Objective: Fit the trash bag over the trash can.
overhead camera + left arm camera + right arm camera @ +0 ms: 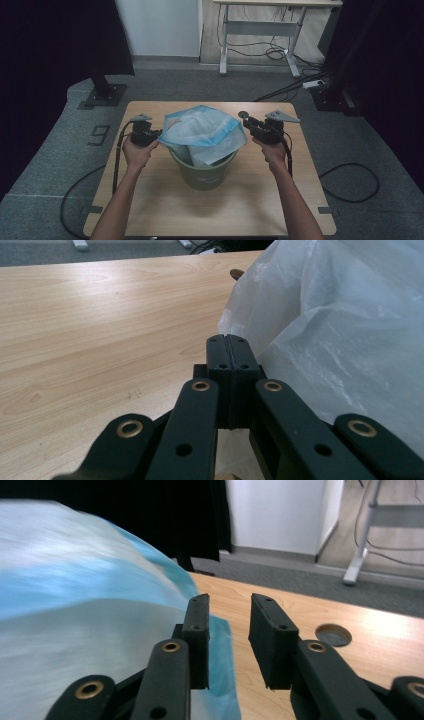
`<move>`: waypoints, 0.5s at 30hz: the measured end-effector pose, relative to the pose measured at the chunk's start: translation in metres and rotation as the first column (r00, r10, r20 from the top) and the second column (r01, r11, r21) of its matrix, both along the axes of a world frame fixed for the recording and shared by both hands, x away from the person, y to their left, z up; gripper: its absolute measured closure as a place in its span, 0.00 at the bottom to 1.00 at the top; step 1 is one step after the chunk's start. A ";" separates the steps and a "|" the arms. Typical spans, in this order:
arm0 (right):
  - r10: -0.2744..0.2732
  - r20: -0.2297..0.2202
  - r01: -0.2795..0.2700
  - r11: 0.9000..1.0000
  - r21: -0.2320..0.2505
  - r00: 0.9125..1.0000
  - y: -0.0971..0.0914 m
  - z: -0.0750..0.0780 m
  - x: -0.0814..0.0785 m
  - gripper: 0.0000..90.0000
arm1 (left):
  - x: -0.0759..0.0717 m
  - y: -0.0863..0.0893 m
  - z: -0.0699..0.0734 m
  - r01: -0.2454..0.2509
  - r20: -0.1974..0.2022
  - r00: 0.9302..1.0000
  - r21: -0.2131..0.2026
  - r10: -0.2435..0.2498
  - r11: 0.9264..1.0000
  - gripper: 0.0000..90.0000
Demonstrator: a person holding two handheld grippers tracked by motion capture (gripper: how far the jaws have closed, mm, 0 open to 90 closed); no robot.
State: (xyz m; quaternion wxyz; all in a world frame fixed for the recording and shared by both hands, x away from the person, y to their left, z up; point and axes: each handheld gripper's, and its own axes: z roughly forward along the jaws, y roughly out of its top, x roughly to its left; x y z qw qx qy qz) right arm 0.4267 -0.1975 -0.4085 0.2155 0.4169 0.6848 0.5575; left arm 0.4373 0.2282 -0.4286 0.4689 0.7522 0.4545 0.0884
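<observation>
While the bin liner [202, 131] sits bunched over the mouth of the green bucket [202, 172] at the middle of the counter [150, 200], the job of lining the bucket looks only partly done: the bag's bottom appears to hang down inside, but its blue-edged rim still stands up in a loose heap above the bucket and is not folded down around the lip. The left gripper [150, 136] is at the bag's left edge, its jaws pressed flat together; in the left gripper view [231, 352] the white plastic lies right against them, and a thin fold is probably pinched there, though the film between the pads is too slight to make out for certain. The right gripper [248, 123] is just beside the bag's right edge with its jaws parted to a moderate gap; in the right gripper view [227, 625] nothing lies between the pads, and the blue hem passes just behind the left one, touching or nearly so. What remains, by my reading, is to spread the rim and pull it down over the bucket's lip all round. The bucket's far side and inside are covered by the plastic, the liner is blurred in the right gripper view, and how deep the bag reaches cannot be told.
</observation>
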 end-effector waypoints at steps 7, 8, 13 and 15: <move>0.122 0.041 -0.121 0.992 -0.037 0.992 0.014 0.021 -0.035 0.63 | -0.004 0.000 0.004 -0.009 0.017 1.000 0.006 0.009 1.000 1.00; 0.122 0.041 -0.121 0.992 -0.037 0.992 0.014 0.021 -0.035 0.63 | -0.004 0.000 0.004 -0.009 0.017 1.000 0.006 0.009 1.000 1.00; 0.173 0.059 -0.170 0.984 -0.046 0.983 0.029 0.036 -0.045 0.56 | -0.005 0.000 0.005 -0.008 0.023 1.000 0.009 0.008 1.000 1.00; 0.189 0.059 -0.186 0.981 -0.052 0.980 0.035 0.040 -0.047 0.53 | -0.005 0.000 0.006 -0.009 0.026 1.000 0.008 0.009 1.000 1.00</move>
